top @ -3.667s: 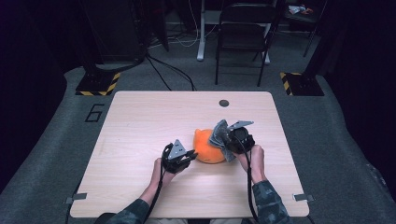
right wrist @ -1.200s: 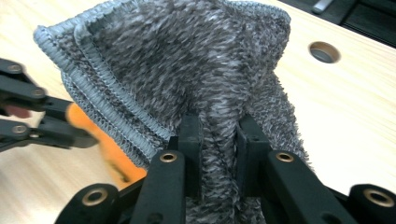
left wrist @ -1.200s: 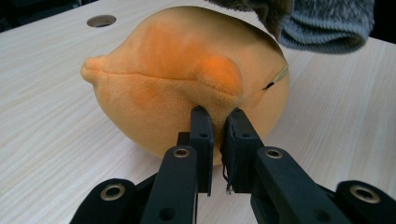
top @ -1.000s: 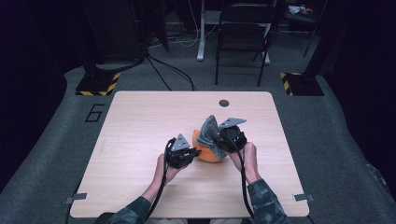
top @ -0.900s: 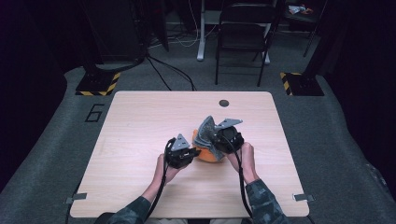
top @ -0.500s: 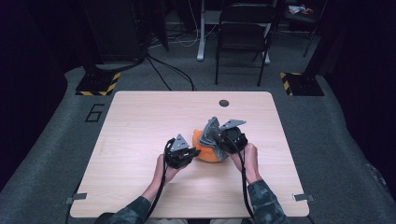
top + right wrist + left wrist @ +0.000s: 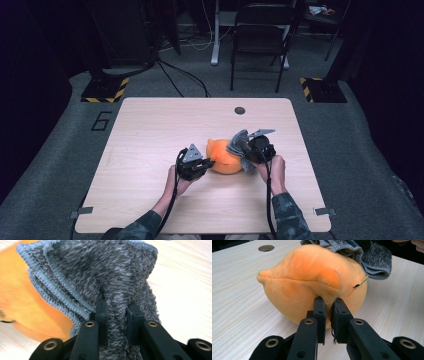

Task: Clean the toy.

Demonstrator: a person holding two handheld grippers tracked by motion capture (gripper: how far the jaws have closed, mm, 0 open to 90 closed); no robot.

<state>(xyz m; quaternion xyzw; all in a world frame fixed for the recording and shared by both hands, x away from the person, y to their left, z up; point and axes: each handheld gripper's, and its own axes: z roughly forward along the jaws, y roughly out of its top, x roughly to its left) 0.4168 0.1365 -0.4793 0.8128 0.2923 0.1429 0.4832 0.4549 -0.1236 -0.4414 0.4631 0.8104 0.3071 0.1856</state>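
light wooden table (image 7: 150,130), round hole (image 7: 240,110); orange plush toy (image 7: 223,159) resting on it.

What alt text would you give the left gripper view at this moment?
The left gripper, its two black jaws nearly together, pinches a fold of a round orange plush toy resting on a pale wooden table. A fuzzy grey knitted cloth drapes over the toy's upper far side.
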